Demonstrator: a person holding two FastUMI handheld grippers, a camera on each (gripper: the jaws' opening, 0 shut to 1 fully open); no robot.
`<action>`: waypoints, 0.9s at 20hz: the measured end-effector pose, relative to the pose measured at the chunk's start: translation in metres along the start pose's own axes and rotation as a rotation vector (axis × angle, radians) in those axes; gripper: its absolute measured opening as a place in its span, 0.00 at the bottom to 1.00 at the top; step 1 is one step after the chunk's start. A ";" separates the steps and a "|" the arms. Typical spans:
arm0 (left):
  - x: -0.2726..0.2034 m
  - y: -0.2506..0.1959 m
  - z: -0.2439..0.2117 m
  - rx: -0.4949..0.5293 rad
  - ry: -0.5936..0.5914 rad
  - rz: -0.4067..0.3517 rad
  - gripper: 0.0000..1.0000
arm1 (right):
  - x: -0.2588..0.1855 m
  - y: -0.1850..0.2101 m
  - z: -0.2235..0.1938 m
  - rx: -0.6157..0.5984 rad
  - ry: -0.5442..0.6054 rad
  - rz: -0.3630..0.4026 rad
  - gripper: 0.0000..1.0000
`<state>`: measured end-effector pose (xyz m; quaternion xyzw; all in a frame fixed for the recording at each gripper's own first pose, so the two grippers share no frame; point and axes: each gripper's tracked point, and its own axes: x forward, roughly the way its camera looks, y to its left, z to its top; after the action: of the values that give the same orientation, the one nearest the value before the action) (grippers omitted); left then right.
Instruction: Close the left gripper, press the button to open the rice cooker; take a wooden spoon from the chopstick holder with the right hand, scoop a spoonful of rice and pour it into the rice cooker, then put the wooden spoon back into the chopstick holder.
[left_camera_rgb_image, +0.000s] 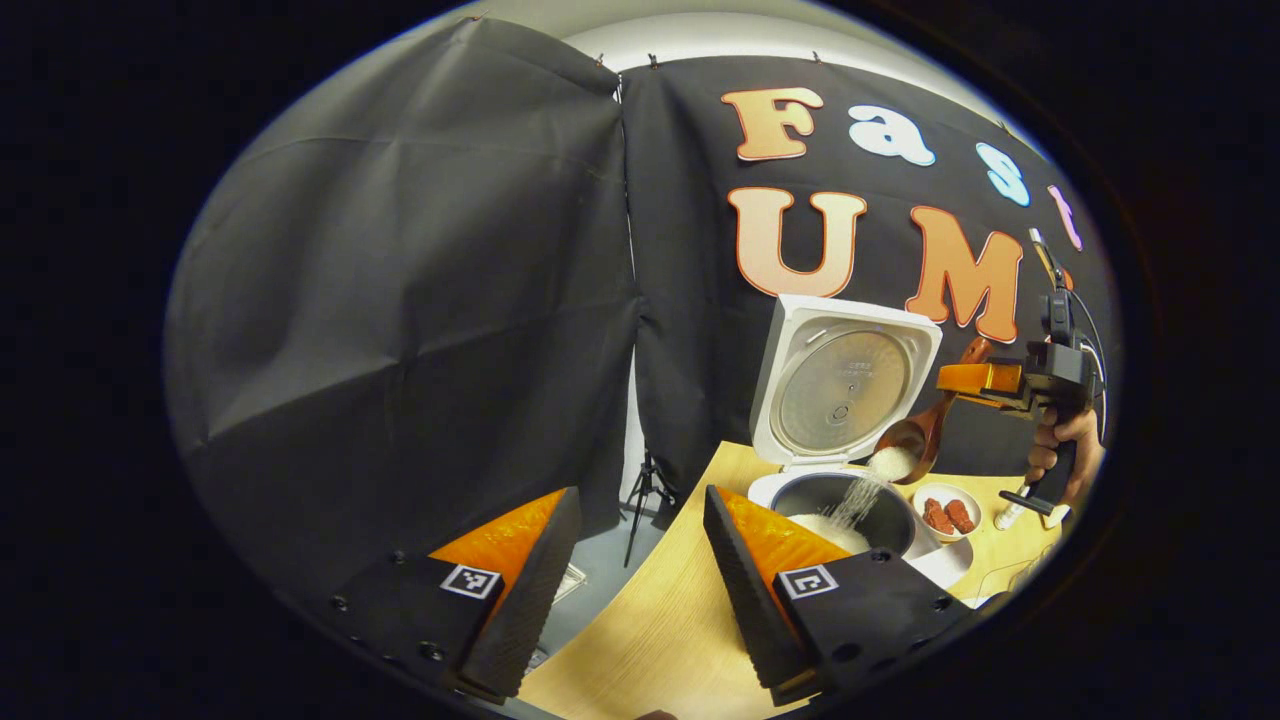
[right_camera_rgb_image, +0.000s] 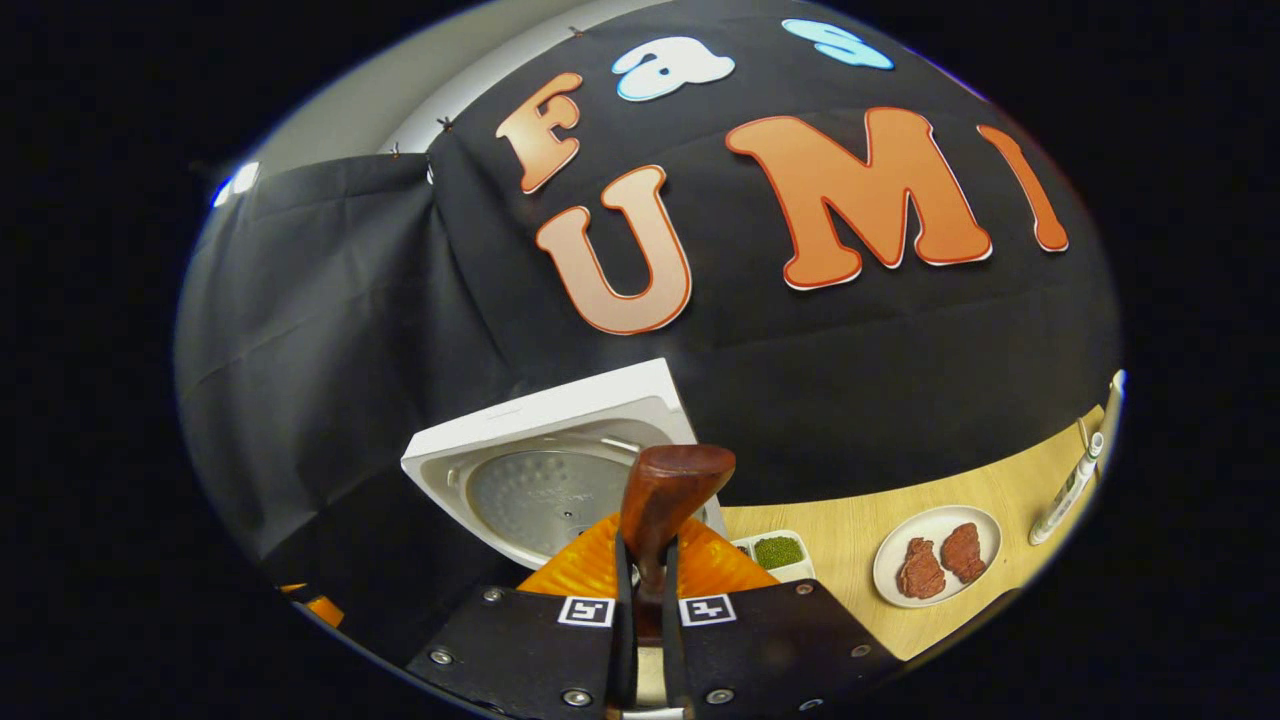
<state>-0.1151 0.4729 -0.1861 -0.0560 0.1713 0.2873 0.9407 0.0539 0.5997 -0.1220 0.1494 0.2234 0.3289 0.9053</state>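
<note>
At the right of the left gripper view, the right gripper (left_camera_rgb_image: 985, 380) holds the wooden spoon (left_camera_rgb_image: 915, 432) tilted bowl-down so white rice (left_camera_rgb_image: 858, 498) streams into the pot of the rice cooker (left_camera_rgb_image: 850, 500), whose lid stands open behind it. In the right gripper view its two fingers are clamped together on the spoon's handle at lower centre. The left gripper (left_camera_rgb_image: 640, 560), in the lower middle, waits with its fingers apart and empty over the table (left_camera_rgb_image: 650, 630), apparently keeping clear.
</note>
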 end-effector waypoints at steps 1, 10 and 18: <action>0.000 0.002 0.000 -0.001 -0.001 0.003 0.87 | -0.001 0.003 0.002 -0.021 -0.006 0.004 0.10; -0.002 0.006 -0.004 -0.006 0.005 0.016 0.87 | -0.004 0.031 0.006 -0.221 -0.029 0.044 0.10; -0.005 0.008 -0.004 -0.007 0.003 0.022 0.87 | -0.017 0.061 0.010 -0.473 -0.083 0.085 0.09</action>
<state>-0.1250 0.4759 -0.1883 -0.0580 0.1722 0.2984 0.9370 0.0153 0.6322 -0.0827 -0.0439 0.0961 0.4034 0.9089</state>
